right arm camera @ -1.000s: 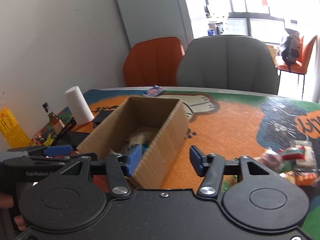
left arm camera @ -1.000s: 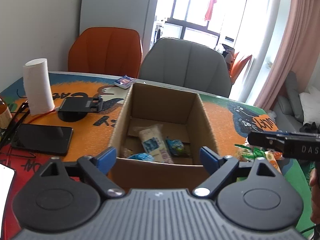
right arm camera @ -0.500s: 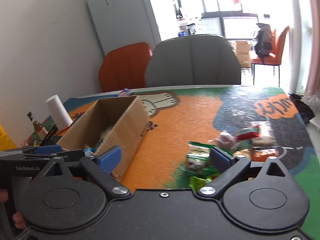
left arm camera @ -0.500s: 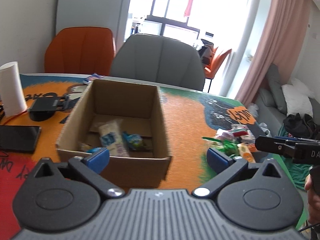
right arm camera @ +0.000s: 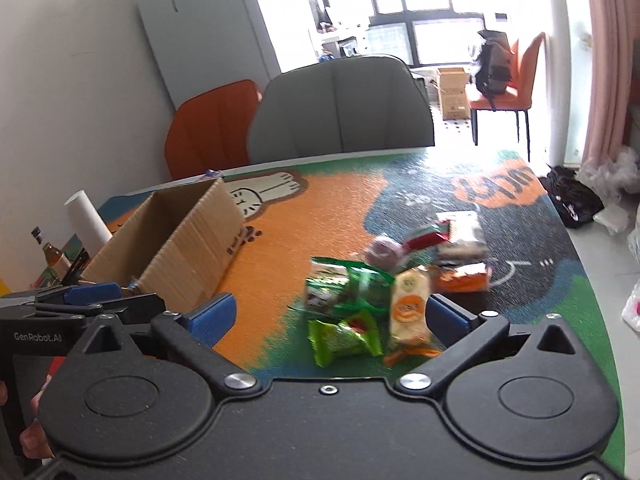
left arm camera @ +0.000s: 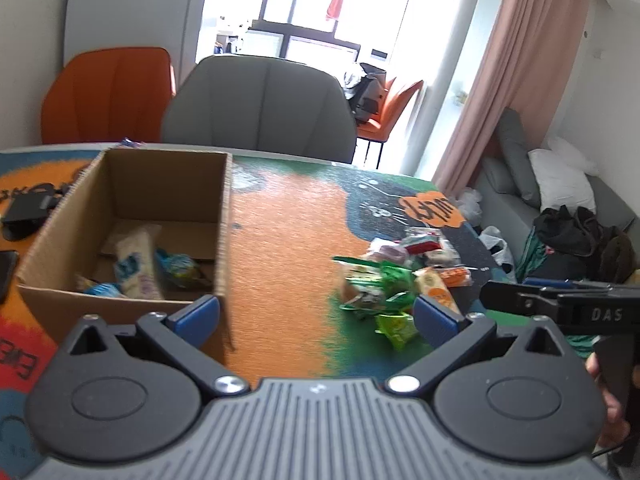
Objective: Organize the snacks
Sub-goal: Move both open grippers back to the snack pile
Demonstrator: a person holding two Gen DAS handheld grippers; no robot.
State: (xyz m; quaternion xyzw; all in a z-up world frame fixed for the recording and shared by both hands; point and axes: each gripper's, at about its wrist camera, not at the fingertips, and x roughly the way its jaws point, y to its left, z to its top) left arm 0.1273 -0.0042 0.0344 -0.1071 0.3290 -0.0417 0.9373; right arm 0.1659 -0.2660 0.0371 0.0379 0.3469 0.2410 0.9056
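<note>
An open cardboard box (left arm camera: 224, 220) stands on the colourful table mat and holds several wrapped snacks (left arm camera: 136, 264). To its right lies a loose pile of snack packets (left arm camera: 384, 280), green, orange and red. My left gripper (left arm camera: 316, 316) is open and empty, hanging between the box's right corner and the pile. In the right wrist view my right gripper (right arm camera: 328, 316) is above the near packets of the pile (right arm camera: 380, 280), among them a green packet (right arm camera: 344, 336). Its jaws are opening and the pads touch nothing. The box (right arm camera: 192, 248) is at its left.
A grey chair (left arm camera: 260, 108) and an orange chair (left arm camera: 108, 96) stand behind the table. A paper roll (right arm camera: 86, 216) and a bottle (right arm camera: 50, 252) stand left of the box, with a black holder (left arm camera: 28, 212) nearby. The table's rounded edge (right arm camera: 592, 288) runs close to the pile's right.
Both grippers have swung right, from over the box toward the snack pile. The right jaws have spread much wider, the left jaws slightly wider.
</note>
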